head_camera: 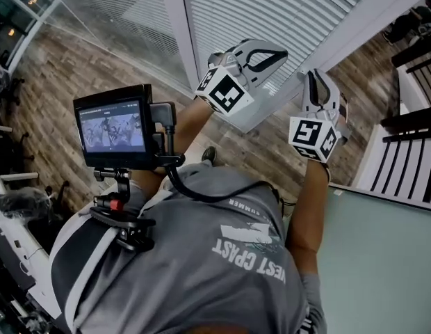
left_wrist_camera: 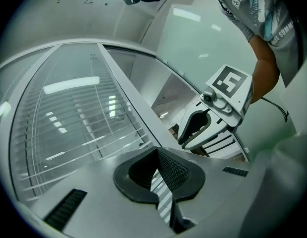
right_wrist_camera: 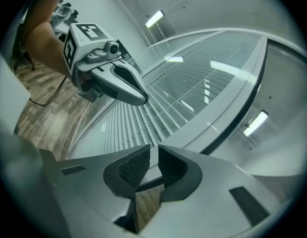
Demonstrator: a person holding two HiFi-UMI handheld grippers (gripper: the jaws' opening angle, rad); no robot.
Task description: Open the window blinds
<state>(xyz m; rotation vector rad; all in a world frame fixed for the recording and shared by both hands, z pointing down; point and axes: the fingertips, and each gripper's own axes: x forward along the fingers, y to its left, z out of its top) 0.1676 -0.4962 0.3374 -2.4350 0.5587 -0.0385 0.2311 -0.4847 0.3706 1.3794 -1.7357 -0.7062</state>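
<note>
White slatted window blinds point(head_camera: 271, 12) hang shut behind glass, straight ahead of both grippers. My left gripper point(head_camera: 271, 53) is held up in front of them, its jaws shut with nothing between them. My right gripper point(head_camera: 318, 83) is raised beside it, a little lower and to the right, also shut and empty. In the left gripper view the black pads point(left_wrist_camera: 176, 170) meet in front of the blinds point(left_wrist_camera: 69, 128), and the right gripper point(left_wrist_camera: 213, 118) shows off to the right. In the right gripper view the closed jaws point(right_wrist_camera: 153, 150) point at the blinds point(right_wrist_camera: 193, 78), with the left gripper point(right_wrist_camera: 114, 78) at upper left.
A white window post point(head_camera: 177, 26) divides the panes. A small monitor point(head_camera: 111, 127) rides on the person's chest rig. Wood floor point(head_camera: 62, 68) lies below the window. A dark railing point(head_camera: 410, 152) and a pale tabletop point(head_camera: 382, 256) stand at the right.
</note>
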